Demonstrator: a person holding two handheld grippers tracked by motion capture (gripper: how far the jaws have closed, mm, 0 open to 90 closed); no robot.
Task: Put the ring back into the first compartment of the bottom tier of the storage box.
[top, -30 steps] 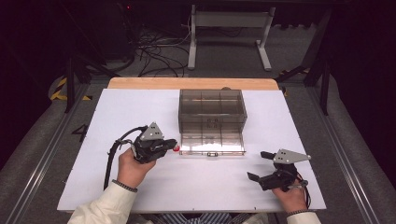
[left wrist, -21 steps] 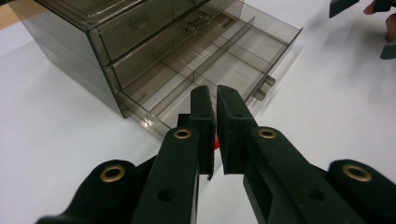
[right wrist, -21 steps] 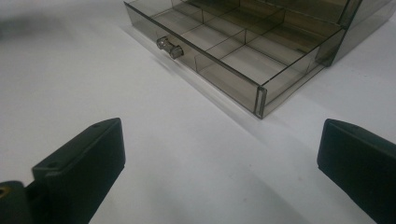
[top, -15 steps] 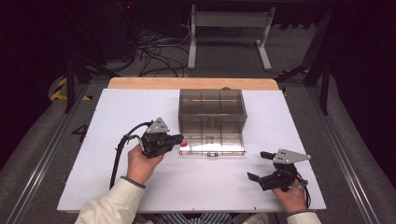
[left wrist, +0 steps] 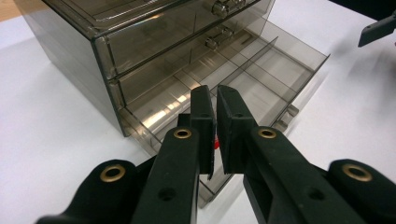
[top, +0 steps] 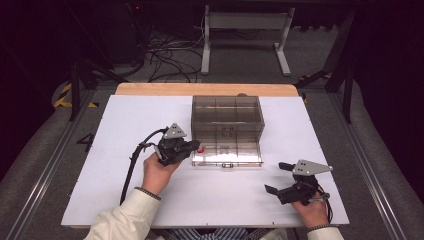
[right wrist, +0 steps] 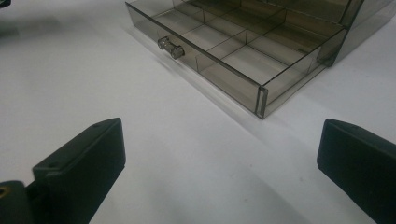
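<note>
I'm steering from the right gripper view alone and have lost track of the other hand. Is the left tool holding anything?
Observer: Yes. The left tool is shut on a small red object. I cannot tell what it is.
Operator: Where is it relative to the drawer I see?
Observer: In the high view it hangs over the left end of the open bottom drawer.
Operator: Are other drawers open too?
Observer: No. The left gripper view shows the drawers above it pushed into the smoky clear cabinet.
</note>
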